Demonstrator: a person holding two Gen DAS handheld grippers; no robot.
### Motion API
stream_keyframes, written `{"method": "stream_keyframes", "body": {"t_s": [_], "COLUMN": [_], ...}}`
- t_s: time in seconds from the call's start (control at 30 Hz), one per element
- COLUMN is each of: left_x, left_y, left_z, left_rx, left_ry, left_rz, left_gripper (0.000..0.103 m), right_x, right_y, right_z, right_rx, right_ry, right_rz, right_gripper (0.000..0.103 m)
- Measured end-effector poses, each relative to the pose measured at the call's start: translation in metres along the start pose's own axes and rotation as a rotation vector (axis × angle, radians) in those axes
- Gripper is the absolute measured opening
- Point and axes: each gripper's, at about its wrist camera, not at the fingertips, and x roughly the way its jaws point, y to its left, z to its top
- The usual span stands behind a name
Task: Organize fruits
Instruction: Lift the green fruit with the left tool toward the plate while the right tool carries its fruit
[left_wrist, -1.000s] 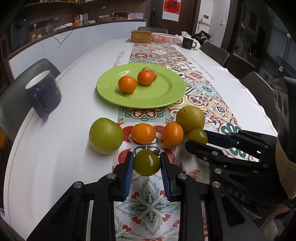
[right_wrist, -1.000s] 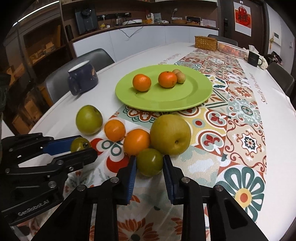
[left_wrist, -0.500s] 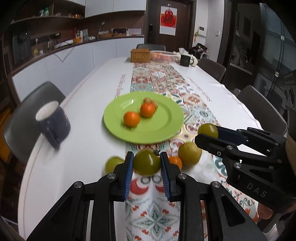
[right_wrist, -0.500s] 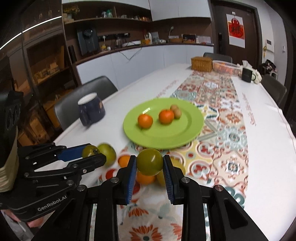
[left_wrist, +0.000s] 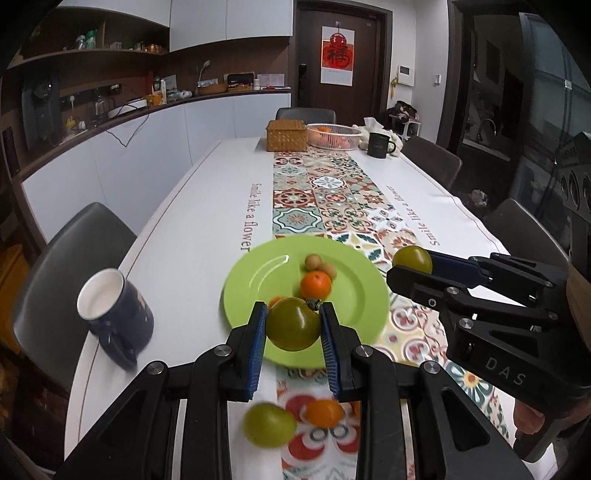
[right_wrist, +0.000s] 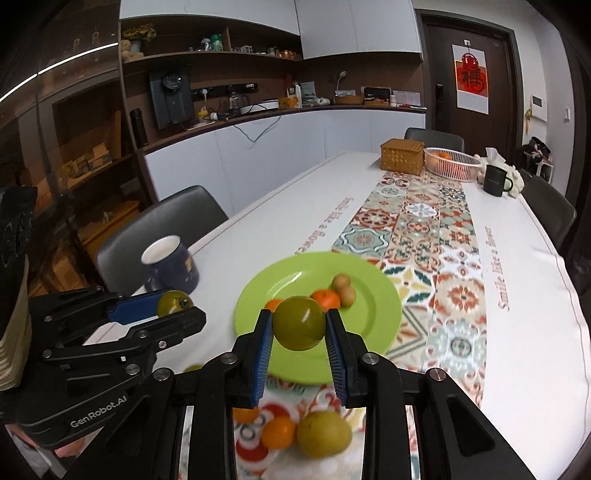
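My left gripper (left_wrist: 293, 328) is shut on a green tomato (left_wrist: 293, 324) and holds it in the air over the near edge of the green plate (left_wrist: 347, 321). My right gripper (right_wrist: 300, 328) is shut on a second green tomato (right_wrist: 300, 323), also raised over the plate (right_wrist: 376, 317); it shows in the left wrist view (left_wrist: 413, 259) too. The plate holds two oranges (left_wrist: 316, 285) and two small brown fruits (left_wrist: 320, 265). Below, on the runner, lie a green apple (left_wrist: 269, 424), oranges (left_wrist: 324, 412) and a yellow-green pear (right_wrist: 324, 434).
A dark blue mug (left_wrist: 116, 314) stands left of the plate near the table edge. At the far end are a wicker box (left_wrist: 287, 136), a white wire basket (left_wrist: 334, 136) and a black mug (left_wrist: 379, 146). Chairs line both sides.
Both grippers have lifted their green tomatoes off the runner and carried them up and forward over the plate. The loose fruit stays behind on the runner.
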Motion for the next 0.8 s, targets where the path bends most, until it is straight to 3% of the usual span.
{"method": "stream_keyframes", "body": {"t_s": [0.37,0.8], "left_x": [0.05,0.122], "left_y": [0.021,0.039], "left_z": [0.034,0.036], "left_rx": [-0.015,-0.012], "left_ry": [0.061,0.181], "left_rz": [-0.034,-0.069], "left_gripper": [0.029,0.029], "right_x": [0.056,0.127], "right_y": [-0.011,-0.025], "right_z": [0.043,0.043], "right_rx": [0.009,0.016], "right_ry": [0.08,0.183], "right_rz": [0.021,0.007], "right_gripper": [0.03,0.03]}}
